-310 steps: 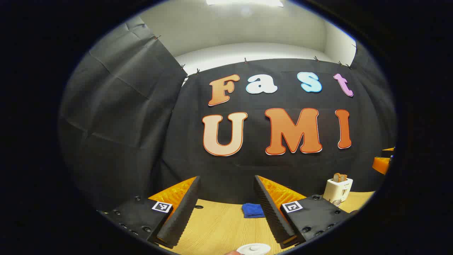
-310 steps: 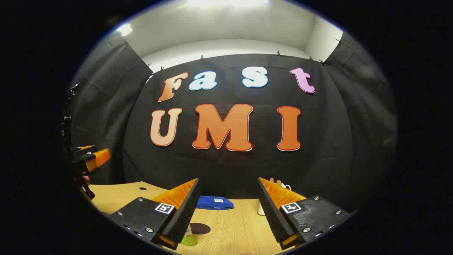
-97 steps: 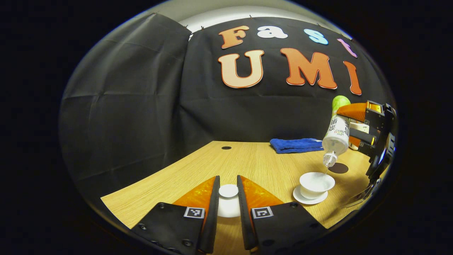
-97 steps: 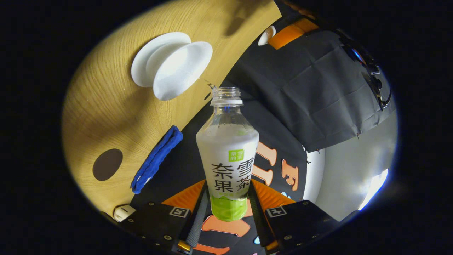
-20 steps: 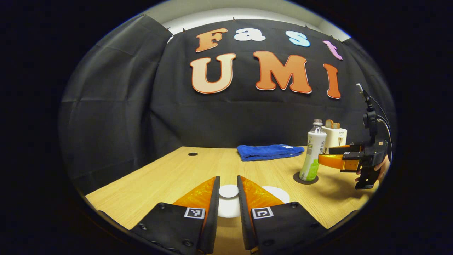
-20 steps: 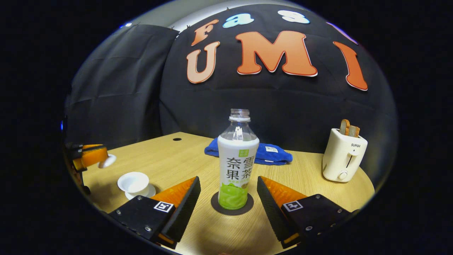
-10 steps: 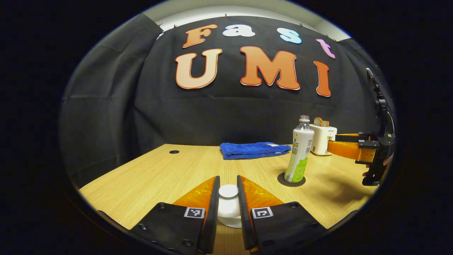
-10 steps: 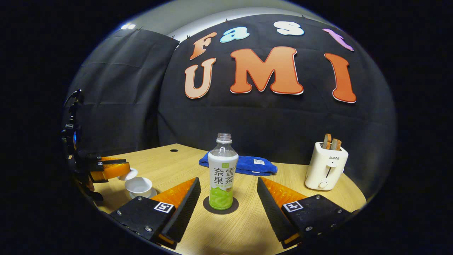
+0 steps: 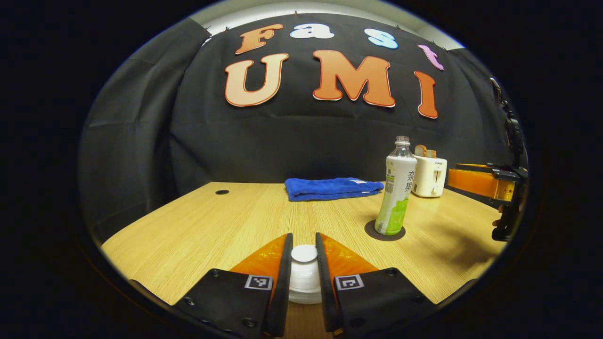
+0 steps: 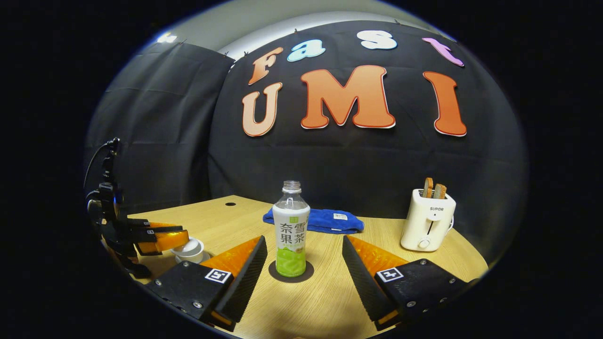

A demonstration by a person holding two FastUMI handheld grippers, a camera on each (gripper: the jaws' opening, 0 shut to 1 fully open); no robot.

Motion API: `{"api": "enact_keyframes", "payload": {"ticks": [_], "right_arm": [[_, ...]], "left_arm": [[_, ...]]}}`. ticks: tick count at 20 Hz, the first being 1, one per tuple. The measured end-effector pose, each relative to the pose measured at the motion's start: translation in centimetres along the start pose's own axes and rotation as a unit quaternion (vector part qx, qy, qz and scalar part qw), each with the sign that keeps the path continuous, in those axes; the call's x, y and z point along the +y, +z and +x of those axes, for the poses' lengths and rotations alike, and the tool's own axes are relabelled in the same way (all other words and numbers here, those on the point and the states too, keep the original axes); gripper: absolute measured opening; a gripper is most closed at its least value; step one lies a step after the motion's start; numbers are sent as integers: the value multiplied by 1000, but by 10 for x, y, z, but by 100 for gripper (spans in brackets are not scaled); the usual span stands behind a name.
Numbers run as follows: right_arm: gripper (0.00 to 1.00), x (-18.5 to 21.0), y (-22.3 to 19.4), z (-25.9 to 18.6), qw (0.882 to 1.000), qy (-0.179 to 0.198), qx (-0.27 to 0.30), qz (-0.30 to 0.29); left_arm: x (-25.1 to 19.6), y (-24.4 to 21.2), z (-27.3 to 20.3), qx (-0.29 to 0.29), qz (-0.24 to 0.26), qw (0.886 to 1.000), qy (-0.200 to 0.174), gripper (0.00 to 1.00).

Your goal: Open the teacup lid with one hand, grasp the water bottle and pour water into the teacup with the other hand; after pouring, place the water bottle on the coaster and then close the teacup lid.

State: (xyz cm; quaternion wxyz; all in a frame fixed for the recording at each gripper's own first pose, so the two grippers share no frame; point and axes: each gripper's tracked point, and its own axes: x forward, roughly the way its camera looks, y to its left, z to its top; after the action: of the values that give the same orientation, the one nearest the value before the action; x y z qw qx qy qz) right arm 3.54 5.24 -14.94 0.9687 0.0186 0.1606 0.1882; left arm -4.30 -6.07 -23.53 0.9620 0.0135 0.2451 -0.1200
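Note:
My left gripper (image 9: 303,236) is shut on the knob of the white teacup lid (image 9: 304,254). The lid sits low over the white teacup (image 9: 304,287); whether it rests fully on the rim I cannot tell. In the right gripper view, the left gripper (image 10: 181,238) hovers at the teacup (image 10: 192,250) on the far left. The water bottle (image 10: 291,226), uncapped, stands upright on the dark round coaster (image 10: 301,277). My right gripper (image 10: 304,241) is open, drawn back from the bottle, with the bottle seen between its spread fingers. The left gripper view has the bottle (image 9: 397,188) right of centre.
A folded blue cloth (image 10: 330,220) lies at the back of the wooden table (image 9: 212,226). A white toaster (image 10: 427,219) with bread slices stands at the back right. The right gripper (image 9: 454,175) and a hand holding it are at the right in the left gripper view.
My left gripper has carried the lid down over the teacup. My right gripper, open, has backed further away from the bottle, which stays on the coaster.

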Motion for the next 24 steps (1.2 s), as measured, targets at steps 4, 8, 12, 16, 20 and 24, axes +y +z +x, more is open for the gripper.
{"api": "enact_keyframes", "payload": {"ticks": [4,8,12,16,20,24], "right_arm": [[96,6,-10,1,1000,6,12,8],[96,9,-12,-1,1000,9,14,7],[96,9,-13,-2,1000,10,17,10],[96,13,-15,-2,1000,13,22,16],[96,15,-12,-5,1000,10,21,15],[96,15,-2,-12,999,-6,16,33]], "left_arm": [[-4,0,3,1,12,1000,-2,34],[-8,-4,5,4,30,1000,3,31],[-9,-4,5,8,35,999,6,34],[-13,-5,3,14,42,999,-2,67],[-12,17,-2,-17,43,999,8,87],[-13,36,-1,-35,44,998,14,92]]}}
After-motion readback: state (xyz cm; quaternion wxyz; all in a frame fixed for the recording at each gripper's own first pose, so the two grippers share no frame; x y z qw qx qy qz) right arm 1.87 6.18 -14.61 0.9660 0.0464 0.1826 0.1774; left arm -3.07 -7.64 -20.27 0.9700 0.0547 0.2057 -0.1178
